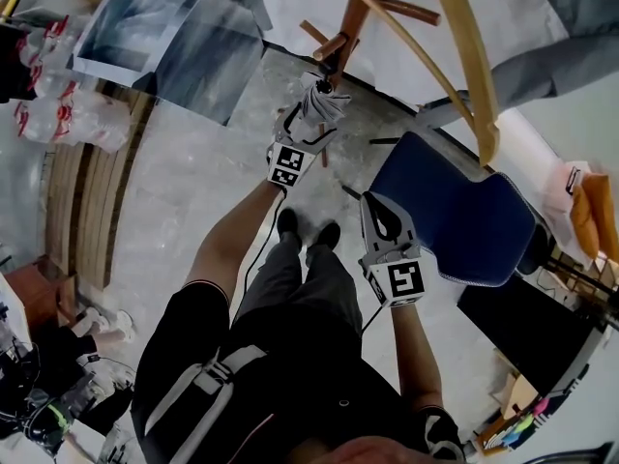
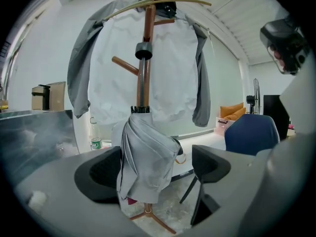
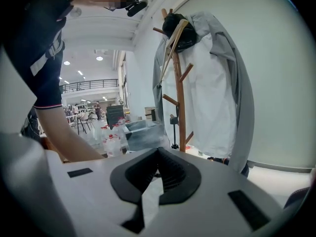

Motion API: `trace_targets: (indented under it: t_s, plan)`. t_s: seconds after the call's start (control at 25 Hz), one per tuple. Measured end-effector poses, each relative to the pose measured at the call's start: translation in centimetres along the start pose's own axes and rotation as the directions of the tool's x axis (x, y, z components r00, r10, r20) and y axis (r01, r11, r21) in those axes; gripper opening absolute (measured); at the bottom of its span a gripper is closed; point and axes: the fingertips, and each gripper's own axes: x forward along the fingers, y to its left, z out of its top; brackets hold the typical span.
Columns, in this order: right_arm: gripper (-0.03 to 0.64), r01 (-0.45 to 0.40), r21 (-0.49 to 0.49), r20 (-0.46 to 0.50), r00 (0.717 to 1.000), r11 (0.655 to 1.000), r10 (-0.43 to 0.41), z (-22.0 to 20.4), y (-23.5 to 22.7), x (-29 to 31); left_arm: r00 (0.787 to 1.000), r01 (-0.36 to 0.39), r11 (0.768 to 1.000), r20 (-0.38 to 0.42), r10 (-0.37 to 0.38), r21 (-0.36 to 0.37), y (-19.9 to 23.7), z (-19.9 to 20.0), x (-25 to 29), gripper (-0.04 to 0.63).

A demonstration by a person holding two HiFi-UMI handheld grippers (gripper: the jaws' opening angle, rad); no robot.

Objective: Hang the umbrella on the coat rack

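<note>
A folded grey umbrella (image 2: 145,167) hangs upright against the pole of the wooden coat rack (image 2: 147,23), its dark handle up by a side peg. My left gripper (image 2: 155,169) is open, its jaws standing wide on either side of the umbrella's cloth, with a clear gap at the right jaw. From the head view the umbrella (image 1: 322,106) hangs below a peg of the rack (image 1: 358,8), with the left gripper (image 1: 314,124) around its lower part. My right gripper (image 1: 379,203) stays lower right, shut and empty (image 3: 158,154), pointing toward the rack (image 3: 180,107).
A grey and white jacket (image 2: 148,73) drapes over the rack's top on a curved wooden hanger (image 1: 474,66). A blue chair (image 1: 455,211) stands just right of the rack. Water bottles (image 1: 48,114) and a clear plastic box (image 1: 164,37) sit at the left.
</note>
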Motion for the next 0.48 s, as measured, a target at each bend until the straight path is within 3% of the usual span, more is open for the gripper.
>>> trace_targets:
  t_s: [0.2,0.48]
  plan:
    - [0.002,0.016,-0.005,0.028,0.999,1.0,-0.016,1.1,0.2,-1.0,0.999,0.009,1.0,0.033,-0.01,0.023,-0.6,2.2,-3.1,0.409]
    - [0.002,0.021,-0.014,0.056,0.998,1.0,-0.02,2.2,0.7,-2.8,0.995,0.034,0.999,0.089,-0.038,0.04,-1.4,6.3,-7.9,0.292]
